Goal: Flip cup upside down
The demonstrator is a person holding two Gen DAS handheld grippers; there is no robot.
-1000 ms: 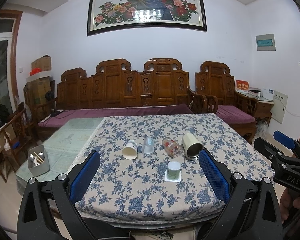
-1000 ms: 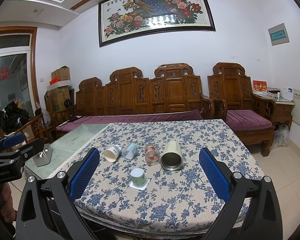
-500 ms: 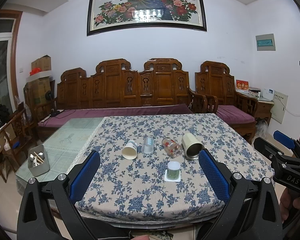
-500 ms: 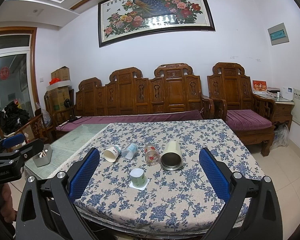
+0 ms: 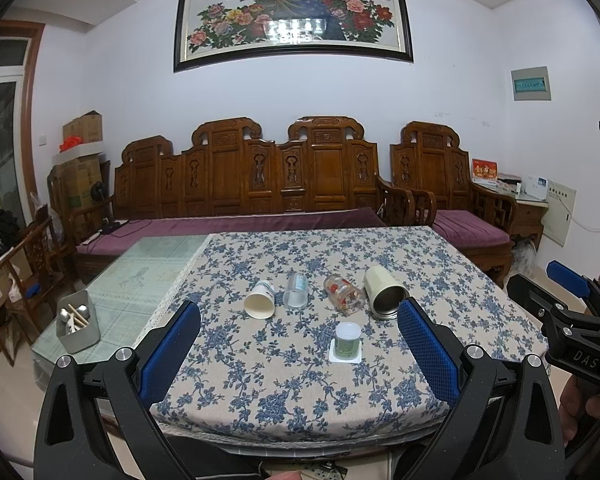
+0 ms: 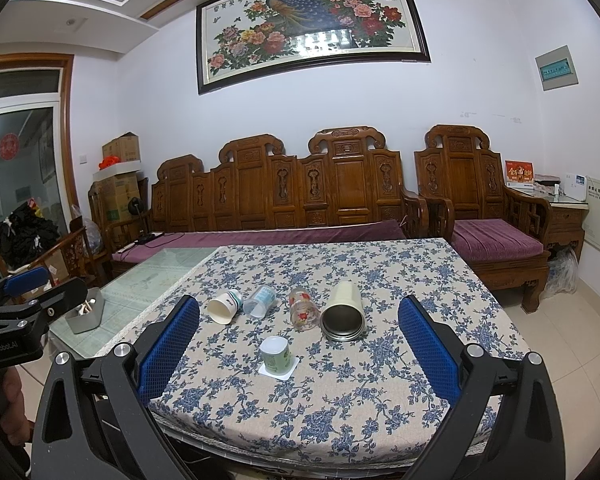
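Observation:
A small green cup [image 5: 348, 341] stands on a white coaster [image 5: 332, 357] near the front of the floral tablecloth; it also shows in the right wrist view [image 6: 275, 352]. Behind it lie a white paper cup [image 5: 259, 305], a clear plastic cup [image 5: 295, 289], a red-patterned glass [image 5: 343, 293] and a cream metal tumbler [image 5: 384, 291], all on their sides. My left gripper [image 5: 299, 352] is open and empty, short of the table's front edge. My right gripper [image 6: 299, 352] is open and empty, likewise held back from the table.
A grey box of utensils [image 5: 77, 327] stands on the glass-topped left part of the table [image 5: 148, 268]. A carved wooden sofa [image 5: 256, 184] runs behind the table. A wooden armchair [image 6: 484, 216] stands at the right.

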